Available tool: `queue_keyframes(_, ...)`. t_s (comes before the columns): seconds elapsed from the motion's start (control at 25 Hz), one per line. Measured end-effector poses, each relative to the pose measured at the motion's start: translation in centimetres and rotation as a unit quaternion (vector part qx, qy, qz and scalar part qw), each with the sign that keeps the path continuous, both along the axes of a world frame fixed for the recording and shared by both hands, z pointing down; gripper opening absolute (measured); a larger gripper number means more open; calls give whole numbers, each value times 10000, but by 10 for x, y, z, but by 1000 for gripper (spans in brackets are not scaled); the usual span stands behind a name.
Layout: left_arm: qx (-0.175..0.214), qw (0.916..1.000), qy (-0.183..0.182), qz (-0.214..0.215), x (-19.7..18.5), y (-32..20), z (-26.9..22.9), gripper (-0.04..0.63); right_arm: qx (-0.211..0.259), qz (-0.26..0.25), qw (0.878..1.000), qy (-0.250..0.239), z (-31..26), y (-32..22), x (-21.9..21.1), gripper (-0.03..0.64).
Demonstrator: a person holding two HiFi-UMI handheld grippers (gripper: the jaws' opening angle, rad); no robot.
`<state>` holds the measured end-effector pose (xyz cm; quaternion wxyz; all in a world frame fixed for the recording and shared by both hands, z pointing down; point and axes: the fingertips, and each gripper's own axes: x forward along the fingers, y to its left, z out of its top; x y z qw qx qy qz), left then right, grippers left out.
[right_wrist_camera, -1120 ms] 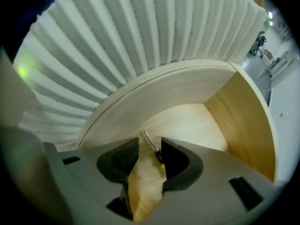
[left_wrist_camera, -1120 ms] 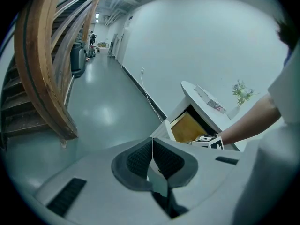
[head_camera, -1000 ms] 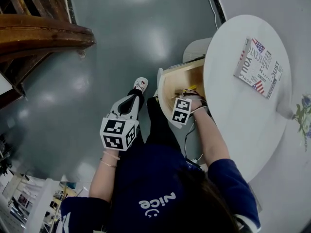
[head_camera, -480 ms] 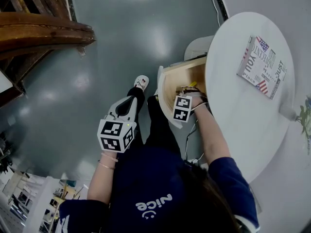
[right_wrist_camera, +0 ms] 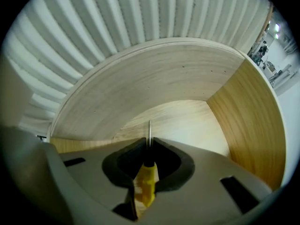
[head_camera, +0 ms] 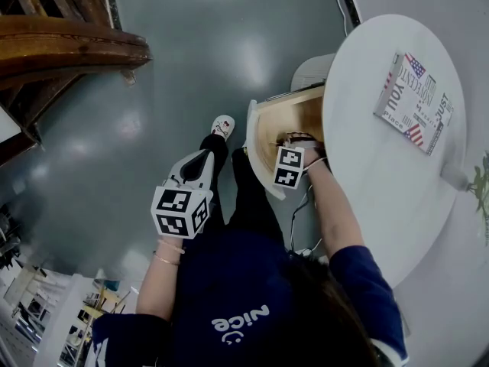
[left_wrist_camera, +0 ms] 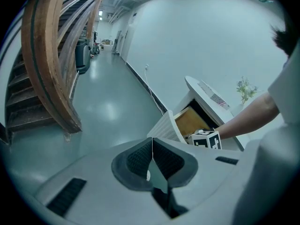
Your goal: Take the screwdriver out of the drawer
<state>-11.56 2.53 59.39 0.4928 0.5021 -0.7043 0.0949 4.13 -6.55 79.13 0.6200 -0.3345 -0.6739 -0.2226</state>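
The screwdriver [right_wrist_camera: 146,182] has a yellow handle, a black collar and a thin metal shaft. It stands between the pads of my right gripper [right_wrist_camera: 150,142], whose jaws have just been closing and now press on it. The shaft points down at the wooden floor of the open drawer [right_wrist_camera: 187,121]. In the head view the right gripper [head_camera: 294,142] reaches down into the drawer [head_camera: 254,140]; its jaws are hidden there. My left gripper [head_camera: 205,157] hangs shut and empty over the floor, left of the drawer. Its pads [left_wrist_camera: 152,142] meet with nothing between them.
A round white table [head_camera: 382,182] sits over the drawer, with a flag-printed box [head_camera: 412,94] on it. A wooden staircase [head_camera: 61,44] stands at the left. The person's legs and a white shoe [head_camera: 221,127] are below the drawer front. A plant [head_camera: 480,182] shows at the right edge.
Both hands stay nearly in place. The yellow spot seen beside the right gripper in the drawer a second ago no longer shows.
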Motion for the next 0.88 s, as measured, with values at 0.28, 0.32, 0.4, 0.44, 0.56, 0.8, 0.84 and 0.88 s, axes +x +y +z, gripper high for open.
queue_keyframes(0.28, -16, 10000, 34, 34, 5, -3, 3, 5, -40, 96, 9999, 26, 1, -1, -1, 54)
queue_keyframes(0.32, -28, 10000, 30, 37, 6, -3, 4, 5, -40, 108, 9999, 26, 1, -1, -1, 54)
queue_keyframes(0.4, -38, 10000, 25, 50, 6, -2, 3, 5, -27, 140, 9999, 48, 1, -1, -2, 52)
queue_keyframes(0.44, -33, 10000, 27, 63, 7, -2, 2, 5, -24, 173, 9998, 74, 1, -1, -2, 52)
queue_keyframes(0.56, -14, 9999, 25, 118, 8, -3, 0, 5, -18, 398, 9991, 144, -1, -2, -3, 51)
queue_keyframes(0.8, 7, 9999, 6, 141, 2, -1, -4, 5, -14, 1346, 9909, -47, -11, -4, -26, 51)
queue_keyframes(0.84, 18, 9999, 11, 148, 3, -3, -4, 5, 16, 1436, 9896, -68, -12, -5, -28, 51)
queue_keyframes(0.88, 37, 9999, 16, 159, 3, -4, -4, 5, 56, 1490, 9888, -79, -13, -6, -29, 51)
